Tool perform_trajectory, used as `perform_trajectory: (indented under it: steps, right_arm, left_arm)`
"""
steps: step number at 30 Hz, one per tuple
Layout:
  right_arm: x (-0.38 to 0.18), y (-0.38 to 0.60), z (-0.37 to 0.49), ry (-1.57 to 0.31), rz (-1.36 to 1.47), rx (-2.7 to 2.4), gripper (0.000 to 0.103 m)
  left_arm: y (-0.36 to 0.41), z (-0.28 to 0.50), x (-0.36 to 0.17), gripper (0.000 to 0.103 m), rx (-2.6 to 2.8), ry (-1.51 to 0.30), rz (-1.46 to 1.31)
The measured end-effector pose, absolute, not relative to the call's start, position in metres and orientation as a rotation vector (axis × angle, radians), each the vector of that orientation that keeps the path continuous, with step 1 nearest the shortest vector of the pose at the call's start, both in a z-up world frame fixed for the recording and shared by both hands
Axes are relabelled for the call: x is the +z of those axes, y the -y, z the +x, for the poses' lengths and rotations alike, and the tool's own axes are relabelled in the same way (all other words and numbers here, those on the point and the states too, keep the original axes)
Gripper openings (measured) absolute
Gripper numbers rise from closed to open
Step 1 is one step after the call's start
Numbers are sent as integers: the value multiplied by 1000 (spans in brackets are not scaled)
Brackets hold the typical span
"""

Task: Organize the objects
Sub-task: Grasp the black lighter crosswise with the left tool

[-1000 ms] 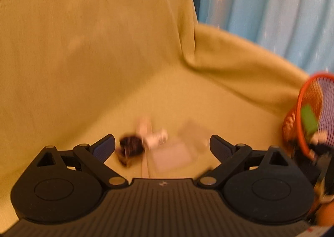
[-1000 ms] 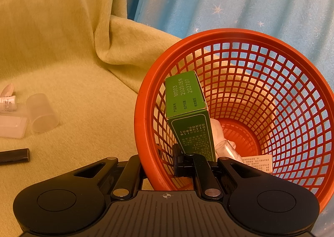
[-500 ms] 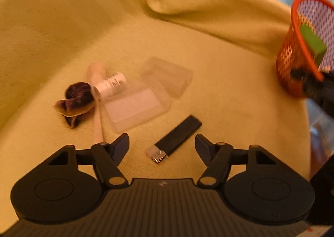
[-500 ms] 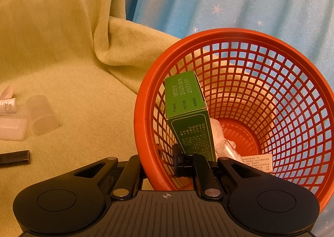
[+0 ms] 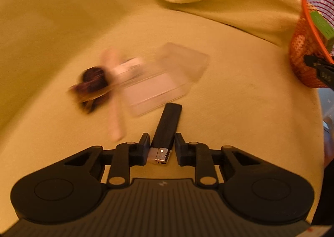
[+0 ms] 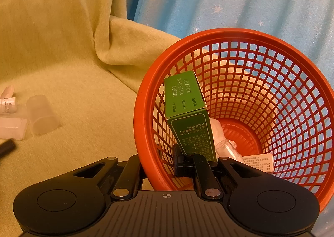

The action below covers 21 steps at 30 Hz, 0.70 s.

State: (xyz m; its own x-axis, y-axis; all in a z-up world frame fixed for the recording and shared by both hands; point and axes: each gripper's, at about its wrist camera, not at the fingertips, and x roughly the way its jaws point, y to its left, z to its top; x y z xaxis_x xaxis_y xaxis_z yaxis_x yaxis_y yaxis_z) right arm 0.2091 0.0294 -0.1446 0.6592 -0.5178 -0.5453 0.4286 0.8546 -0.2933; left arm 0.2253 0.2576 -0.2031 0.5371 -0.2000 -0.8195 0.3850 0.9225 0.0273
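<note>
Left gripper [image 5: 162, 148] jaws have just been closing around the black lighter [image 5: 167, 127] at lower centre, narrow gap, pads not yet pressing. It should centre on the body, not the metal cap. Right gripper [image 6: 160, 162] clamps the orange basket [image 6: 271, 53] rim. Clear box [image 5: 154, 91] crowds upper left; right side open.

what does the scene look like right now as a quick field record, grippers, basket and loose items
left gripper: jaws have just been closing around the black lighter, small gap on one side
right gripper: shut on the orange basket rim
in basket: green box leaning on the wall, white items underneath
on yellow cover: clear case, clear cup, dark scrunchie, blurred
</note>
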Motion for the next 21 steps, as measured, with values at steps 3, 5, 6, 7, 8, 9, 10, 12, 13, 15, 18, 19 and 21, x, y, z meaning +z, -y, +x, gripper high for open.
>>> perform_trajectory:
  steps: [3, 5, 6, 7, 8, 9, 10, 12, 13, 15, 18, 19, 21]
  right_arm:
    - [-145, -29, 208, -660, -143, -538, 7]
    - [-145, -29, 208, -661, -143, -538, 7]
    - [-145, -29, 208, -661, -144, -538, 7]
    - [-145, -29, 208, -661, -143, -538, 7]
    - [-145, -29, 208, -661, -143, -538, 7]
    - [-144, -29, 208, -661, -144, -538, 7]
    - [-144, -29, 207, -661, -144, -538, 7]
    - [-145, -29, 207, -661, -142, -538, 7]
    - [-145, -29, 207, -661, -142, -538, 7]
    - [-145, -30, 207, -662, -144, -537, 7]
    - [-145, -31, 208, -665, -148, -537, 7]
    - [-145, -30, 207, -664, -147, -537, 7]
    - [-145, -30, 206, -664, -146, -537, 7]
  left_arm:
    - [-280, 214, -200, 21, -250, -942, 175]
    - [-292, 208, -201, 21, -192, -951, 144]
    - [-296, 206, -203, 21, -175, -958, 127]
    - [-299, 205, -205, 21, -166, -969, 108]
    - [-302, 202, -206, 23, -165, -970, 84]
    - [-304, 199, -206, 25, -172, -962, 62]
    - [-306, 197, -205, 29, -175, -954, 54]
    - [-309, 192, -203, 34, -170, -937, 55]
    - [-312, 191, -203, 36, -167, -937, 52]
    - [-316, 190, -205, 37, -182, -949, 33]
    - [-309, 190, -208, 37, -231, -964, 13]
    - [-303, 189, -208, 37, -263, -966, 2]
    - [-286, 187, -207, 37, -342, -971, -19]
